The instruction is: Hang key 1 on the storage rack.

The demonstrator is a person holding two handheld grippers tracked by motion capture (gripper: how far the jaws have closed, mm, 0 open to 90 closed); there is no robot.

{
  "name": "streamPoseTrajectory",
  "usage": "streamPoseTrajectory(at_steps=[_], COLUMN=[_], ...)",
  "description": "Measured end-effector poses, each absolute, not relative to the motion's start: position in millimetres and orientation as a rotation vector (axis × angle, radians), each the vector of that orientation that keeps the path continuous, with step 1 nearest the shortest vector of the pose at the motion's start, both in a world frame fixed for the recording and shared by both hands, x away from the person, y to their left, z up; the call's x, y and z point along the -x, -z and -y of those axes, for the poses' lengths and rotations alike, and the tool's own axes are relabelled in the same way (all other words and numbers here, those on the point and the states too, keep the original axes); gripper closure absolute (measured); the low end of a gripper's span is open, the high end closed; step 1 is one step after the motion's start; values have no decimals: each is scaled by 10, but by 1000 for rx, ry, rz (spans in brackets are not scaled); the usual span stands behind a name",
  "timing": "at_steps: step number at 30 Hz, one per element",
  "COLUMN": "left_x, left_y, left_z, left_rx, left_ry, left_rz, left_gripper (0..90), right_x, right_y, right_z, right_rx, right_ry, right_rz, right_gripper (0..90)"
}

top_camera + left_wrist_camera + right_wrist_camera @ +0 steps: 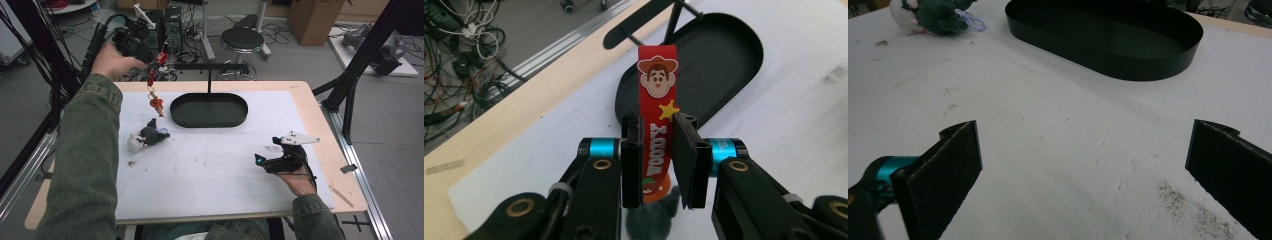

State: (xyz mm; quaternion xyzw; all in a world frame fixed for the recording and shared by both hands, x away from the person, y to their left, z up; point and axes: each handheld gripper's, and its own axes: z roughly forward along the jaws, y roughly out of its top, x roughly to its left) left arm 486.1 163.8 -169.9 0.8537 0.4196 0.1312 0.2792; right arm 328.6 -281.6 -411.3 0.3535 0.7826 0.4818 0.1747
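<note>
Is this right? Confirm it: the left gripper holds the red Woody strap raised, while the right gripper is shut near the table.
Not quite. The right gripper is open, its jaws wide apart in the right gripper view. The left gripper does hold the red Woody strap raised.

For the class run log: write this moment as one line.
left gripper: shut on red strap, raised | right gripper: open, above mat | plush toy: beside black tray

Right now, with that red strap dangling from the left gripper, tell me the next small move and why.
Probably carry the left gripper a little right, toward the black bar over the tray. The jaws are shut on the red strap, which hangs clear of the table, left of the tray, so it looks ready to hang. The right gripper rests open.
</note>
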Motion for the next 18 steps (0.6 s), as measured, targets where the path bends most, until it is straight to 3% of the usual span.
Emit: streamPoseTrajectory(at_steps=[18], left_x=[-5211], left_y=[1790], left_z=[-1206], left_rx=[-2239], left_ry=[-324], left_rz=[-1076], left_gripper=[749], right_x=[-3301], right_y=[4135], right_z=[2790], right_rx=[-985], right_ry=[-1342], right_rz=[-2241], right_gripper=[5])
